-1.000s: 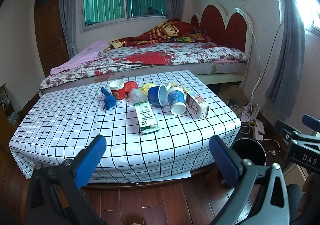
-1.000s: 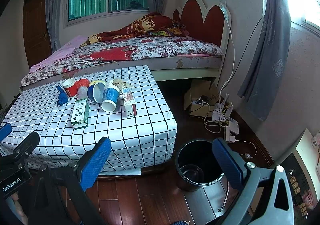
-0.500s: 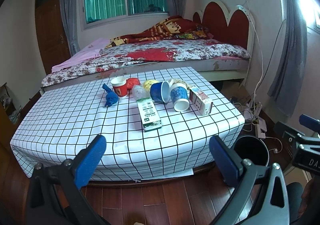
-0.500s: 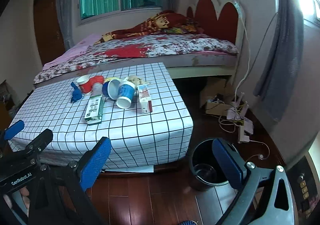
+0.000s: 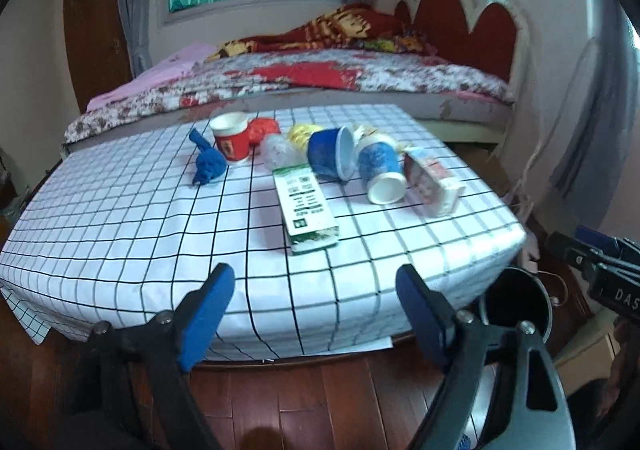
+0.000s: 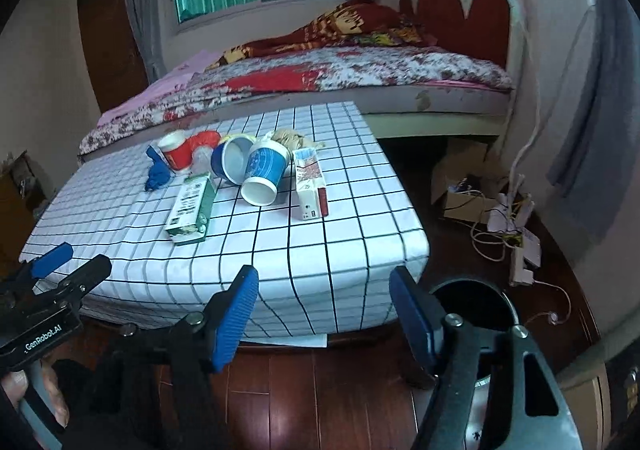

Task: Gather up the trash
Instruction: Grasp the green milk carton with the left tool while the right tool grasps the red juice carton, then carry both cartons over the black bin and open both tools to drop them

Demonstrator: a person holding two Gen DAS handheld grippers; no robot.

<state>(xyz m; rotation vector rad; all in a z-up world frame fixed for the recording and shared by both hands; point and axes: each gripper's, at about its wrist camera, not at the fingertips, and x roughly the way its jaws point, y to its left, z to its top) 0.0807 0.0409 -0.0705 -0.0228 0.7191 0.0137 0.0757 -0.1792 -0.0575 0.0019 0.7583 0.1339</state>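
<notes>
Trash lies on a low table with a white grid cloth (image 5: 120, 234): a green-and-white carton (image 5: 306, 206), a red paper cup (image 5: 231, 141), a blue bowl on its side (image 5: 330, 156), a blue-and-white cup on its side (image 5: 380, 172), a red-and-white carton (image 5: 432, 186), a blue crumpled piece (image 5: 208, 164). A black bin (image 6: 476, 310) stands on the floor right of the table. My left gripper (image 5: 314, 314) is open and empty before the table's front edge. My right gripper (image 6: 324, 314) is open and empty near the front right corner, by the bin.
A bed (image 5: 320, 78) with a red headboard stands behind the table. Cables, a power strip (image 6: 520, 250) and a cardboard box (image 6: 464, 186) lie on the wooden floor at the right. A curtain (image 6: 592, 122) hangs at the right wall.
Both grippers have moved forward toward the table; the trash looks larger and closer. Both stay open and empty.
</notes>
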